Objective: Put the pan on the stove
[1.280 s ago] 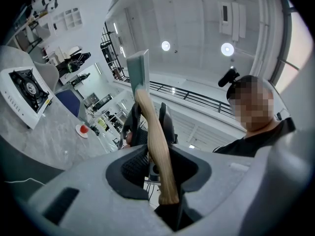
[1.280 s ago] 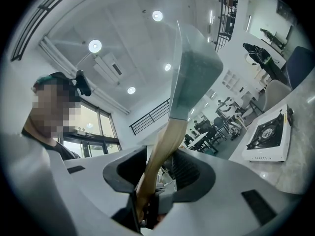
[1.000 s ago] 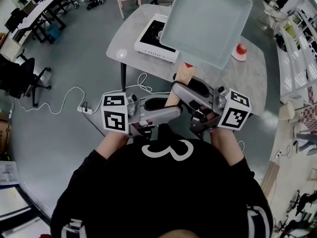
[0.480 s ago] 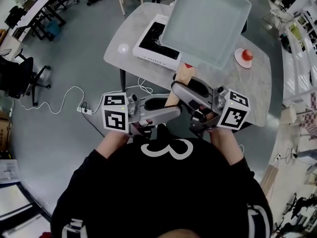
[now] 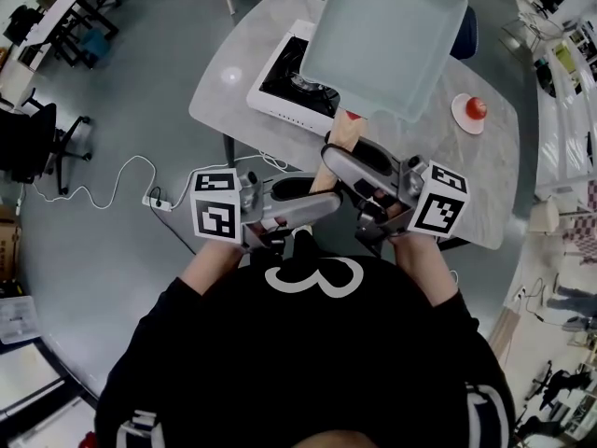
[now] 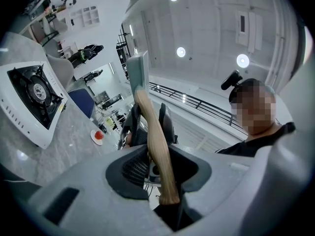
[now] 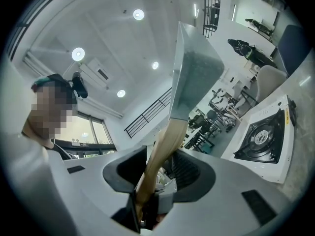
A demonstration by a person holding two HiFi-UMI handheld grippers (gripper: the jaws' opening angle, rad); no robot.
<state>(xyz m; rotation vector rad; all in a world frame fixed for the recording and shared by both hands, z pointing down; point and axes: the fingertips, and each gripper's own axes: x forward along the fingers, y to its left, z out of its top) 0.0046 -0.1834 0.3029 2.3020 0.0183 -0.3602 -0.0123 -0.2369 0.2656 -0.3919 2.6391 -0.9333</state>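
Holds a pale square pan (image 5: pixel 382 40) in the air above the marble table (image 5: pixel 224 96), its open side turned up to the head view, where it covers the right part of the white stove (image 5: pixel 284 77). Grips the pan's wooden handle (image 5: pixel 347 138) with both tools. Closes the left gripper (image 5: pixel 317 202) on the handle's free end, pads pressed to the wood. Clamps the right gripper (image 5: pixel 343 161) on the same handle just beside it, nearer the pan. Shows, in the right gripper view, the pan edge-on against the ceiling lights and the stove's black burner top off to the right. Takes in a small white saucer (image 5: pixel 464 113) bearing a red object (image 5: pixel 477 107) on the table's right side, well apart from the stove.
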